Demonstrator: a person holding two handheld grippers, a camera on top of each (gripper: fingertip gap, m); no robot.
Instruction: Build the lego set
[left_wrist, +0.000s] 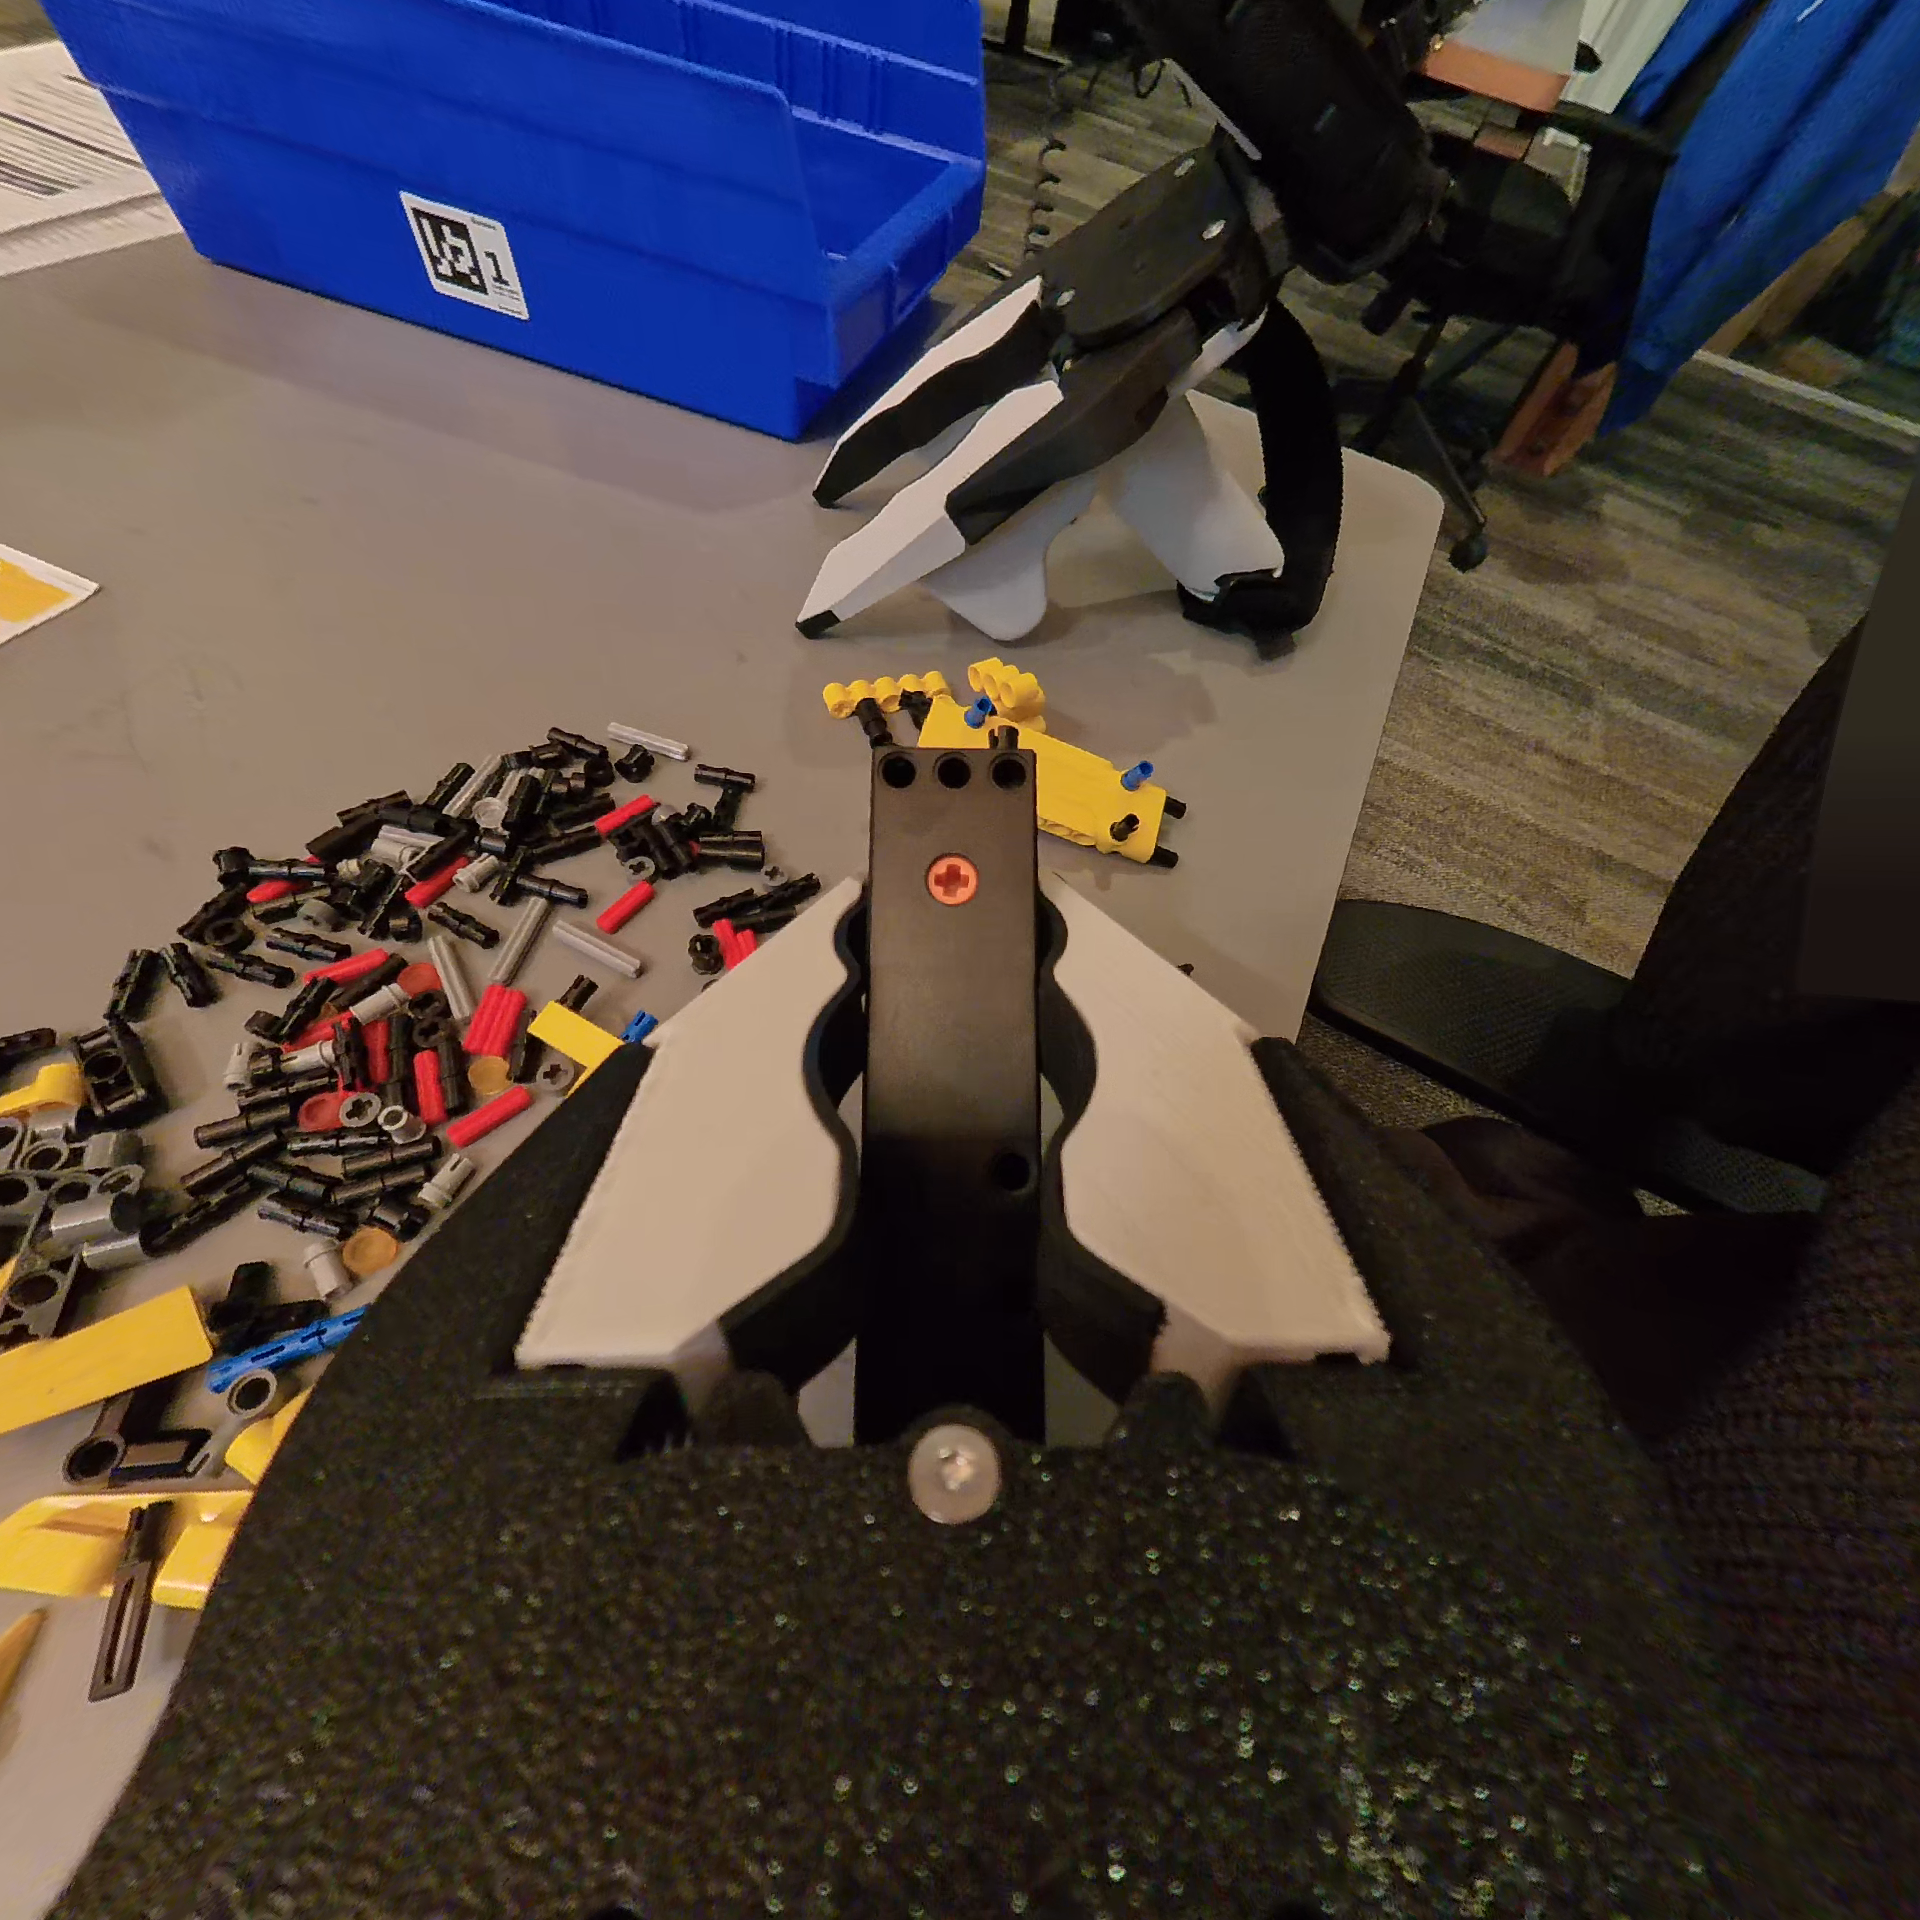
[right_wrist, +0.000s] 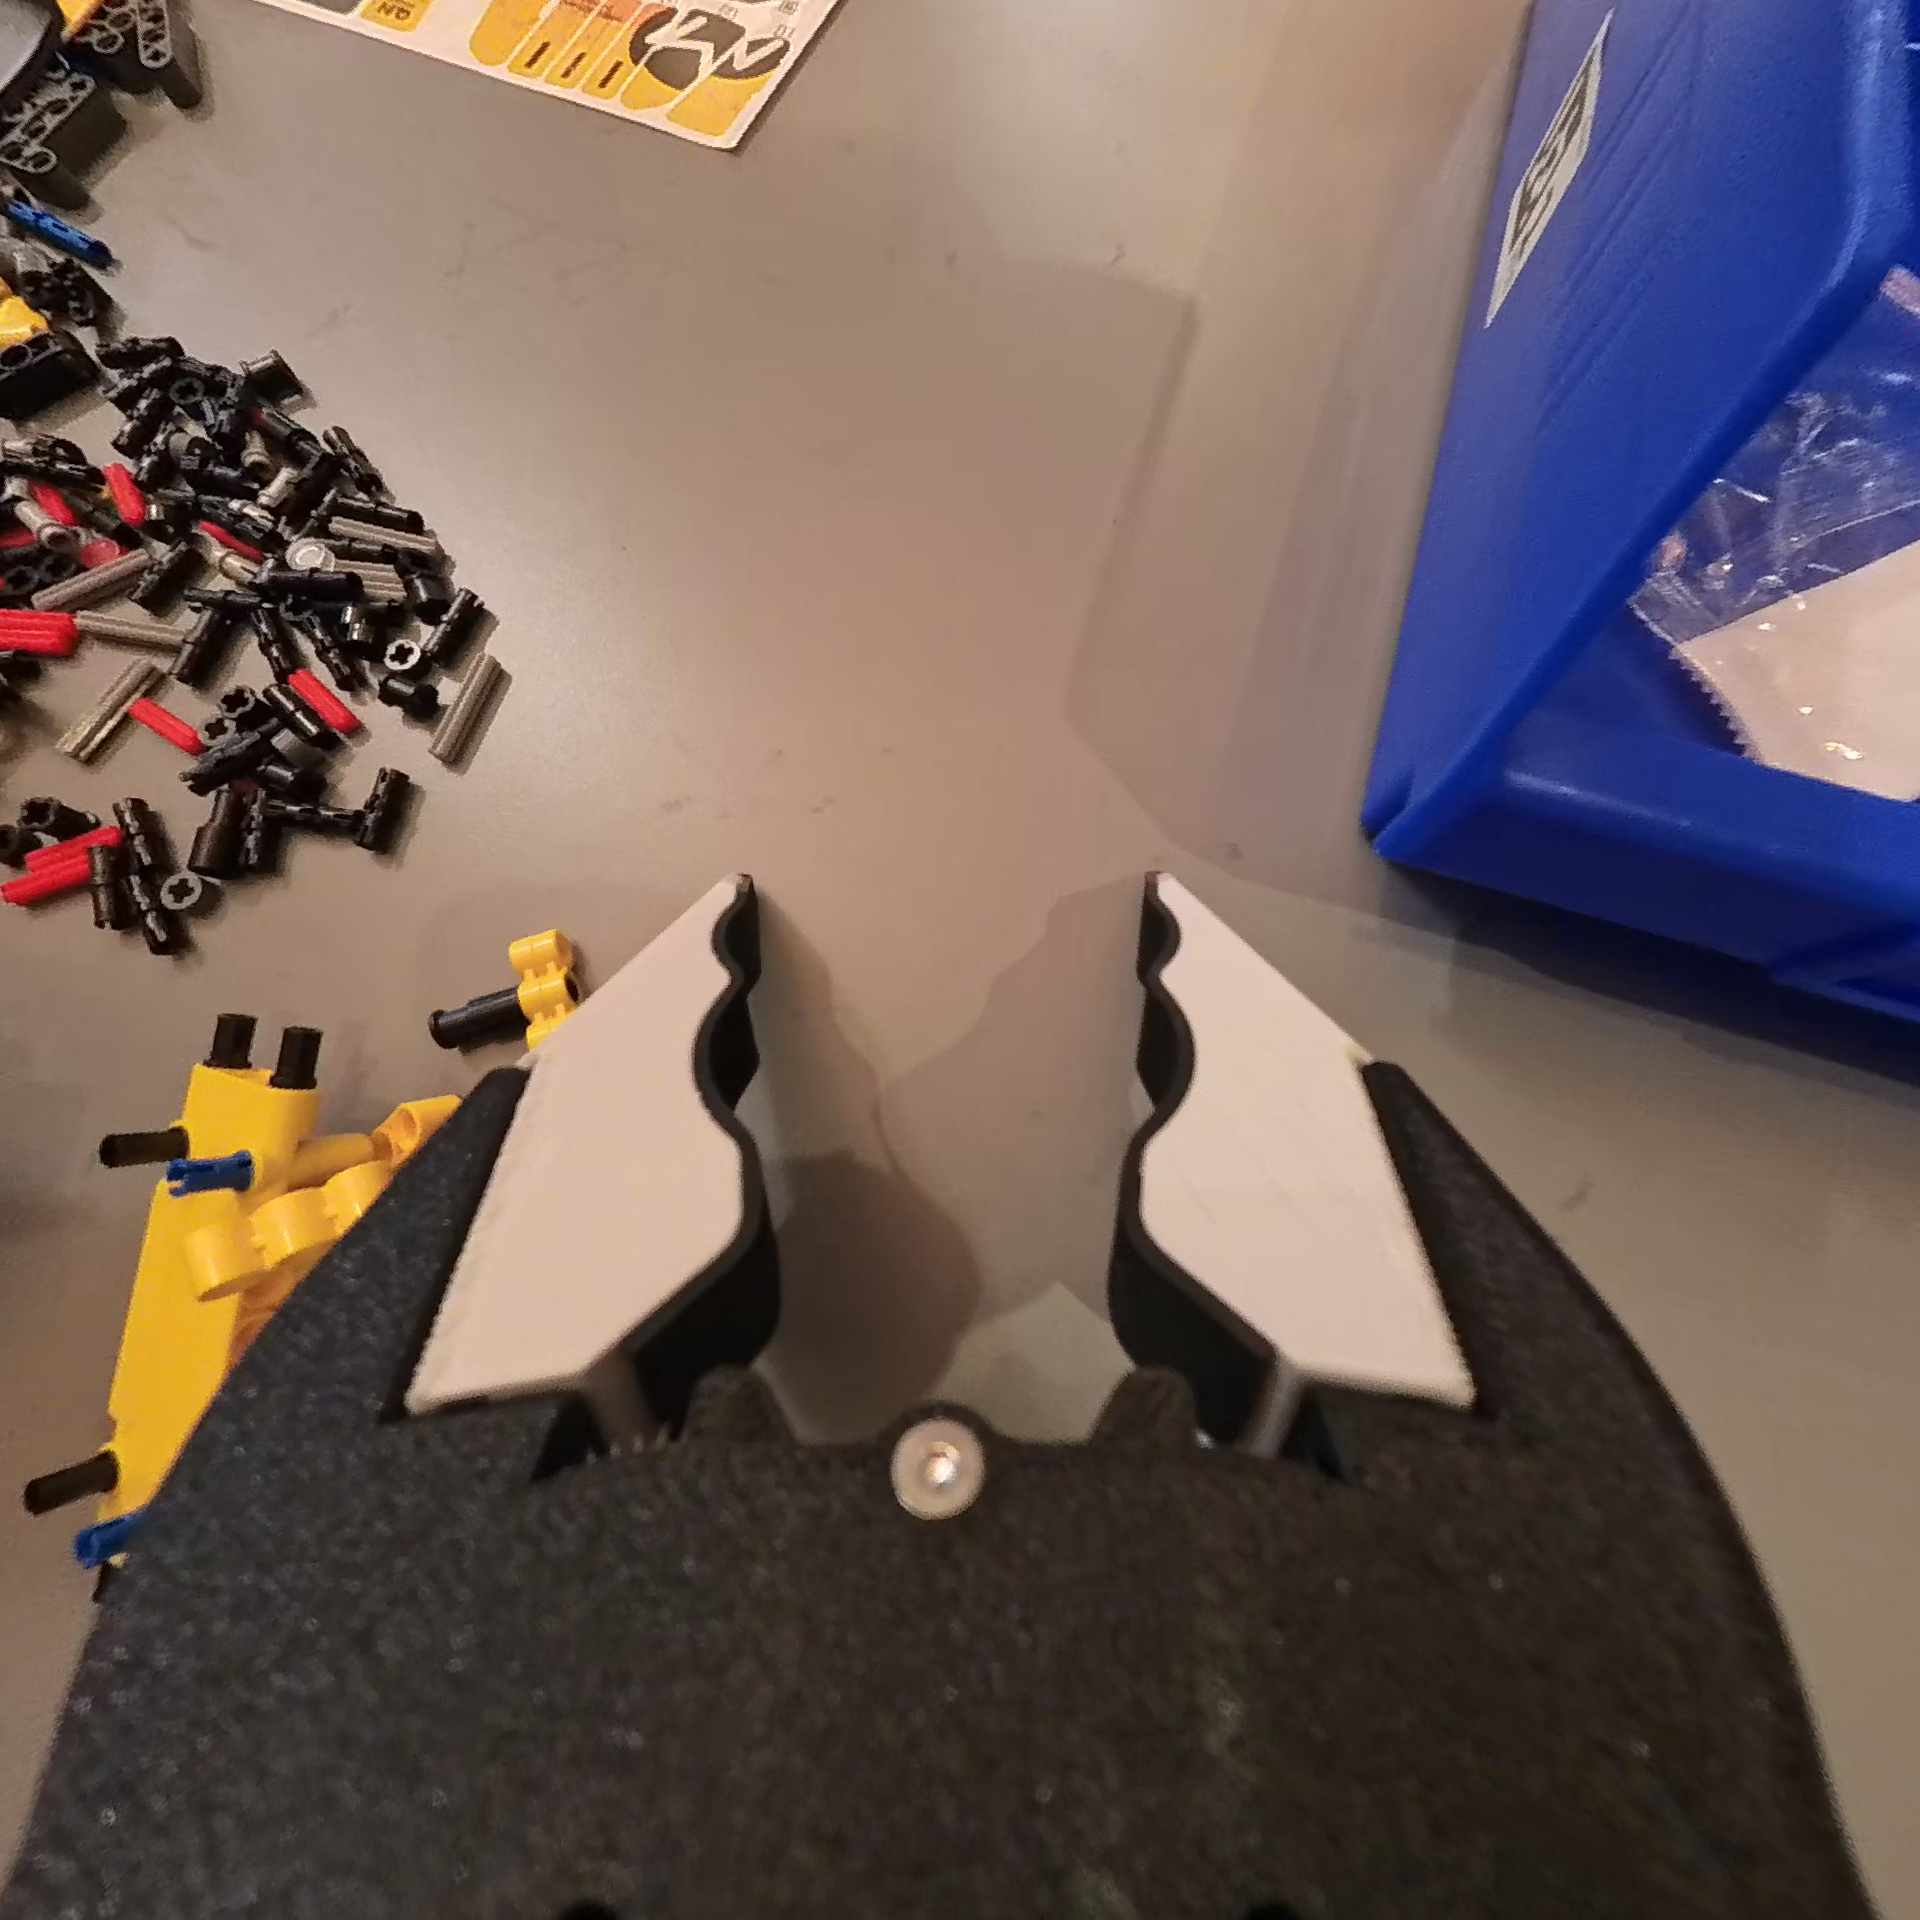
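The black beam (left_wrist: 954, 997), a long flat plastic piece with three holes at its far end and an orange cross-headed pin in its face, sits clamped between the fingers of my left hand-held gripper (left_wrist: 954, 914). It looks rigid, light and smooth-sided; I judge the flat long edges the surest place to hold it, as they are held here. It points forward, above the surface (left_wrist: 416, 520) and over the yellow assembly (left_wrist: 1081, 790) with black and blue pins. To my left lies a scatter of small black, red and grey pins (left_wrist: 395, 997). My right hand-held gripper (right_wrist: 945, 935) stands wide and empty over the bare surface, the yellow assembly just beside its left finger. A blue bin (left_wrist: 582, 208) stands farther off.
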